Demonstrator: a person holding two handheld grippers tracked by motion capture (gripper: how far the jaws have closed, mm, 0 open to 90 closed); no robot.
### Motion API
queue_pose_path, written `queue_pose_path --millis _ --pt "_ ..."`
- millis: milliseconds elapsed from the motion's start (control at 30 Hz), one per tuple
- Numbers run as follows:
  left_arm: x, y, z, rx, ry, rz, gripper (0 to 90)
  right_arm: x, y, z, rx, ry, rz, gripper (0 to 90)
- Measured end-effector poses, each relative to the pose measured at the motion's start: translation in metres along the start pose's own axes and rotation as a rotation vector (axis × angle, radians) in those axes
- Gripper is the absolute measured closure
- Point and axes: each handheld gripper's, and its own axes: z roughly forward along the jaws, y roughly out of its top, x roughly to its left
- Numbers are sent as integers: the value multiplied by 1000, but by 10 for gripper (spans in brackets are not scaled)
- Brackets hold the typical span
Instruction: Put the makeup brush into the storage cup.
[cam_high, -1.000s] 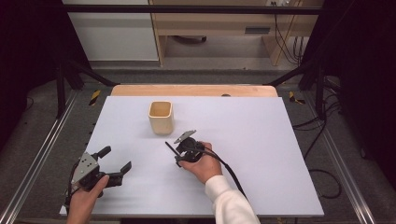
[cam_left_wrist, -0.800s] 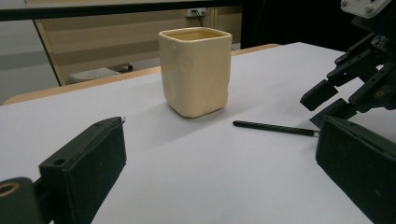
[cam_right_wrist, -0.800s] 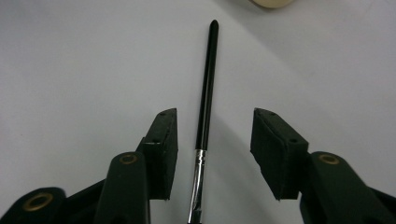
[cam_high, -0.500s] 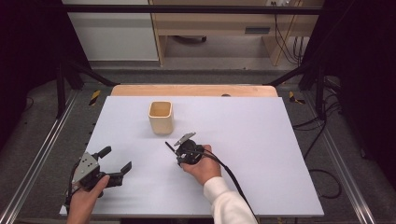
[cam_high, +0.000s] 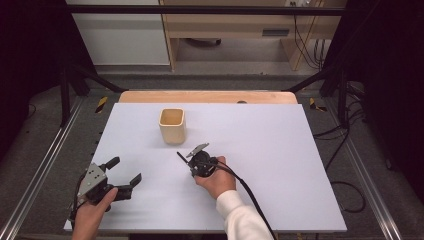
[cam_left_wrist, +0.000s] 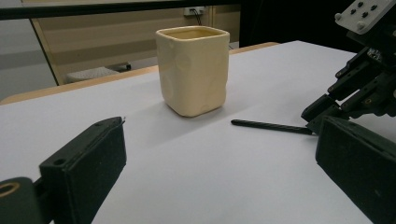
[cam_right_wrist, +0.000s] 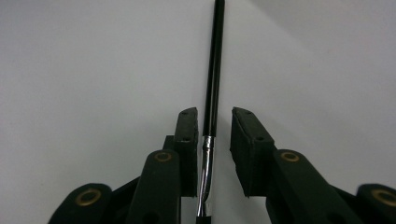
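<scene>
Right gripper view | right gripper (cam_right_wrist: 214, 126) fingers astride brush (cam_right_wrist: 213, 88), unclamped

The brush (cam_right_wrist: 212, 84) lies flat on the surface (cam_high: 280, 150), its near end between the right gripper (cam_high: 192, 159)'s fingers (cam_right_wrist: 187, 140) and its shaft running out ahead of them. The cup (cam_high: 172, 125) stands on the surface beyond those fingers, just past the brush's far end. The left gripper (cam_high: 125, 172) sits well apart to their left, the cup ahead of its own fingers (cam_left_wrist: 88, 158).
</scene>
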Motion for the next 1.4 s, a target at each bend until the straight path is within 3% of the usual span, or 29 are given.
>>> queue_pose_path --millis 100,467,733,1100,1400 --pt "0 0 0 1 -2 0 14 1 0 0 3 0 16 751" --pt "-1 0 1 5 -6 3 14 2 -1 4 11 12 2 827" --pt "-1 0 2 5 -7 5 14 3 0 3 13 27 51 836" --pt "-2 0 2 9 -9 20 15 -2 0 -14 -10 49 33 837" --pt "-5 1 4 16 -10 39 16 -14 -6 -37 -42 55 20 838"
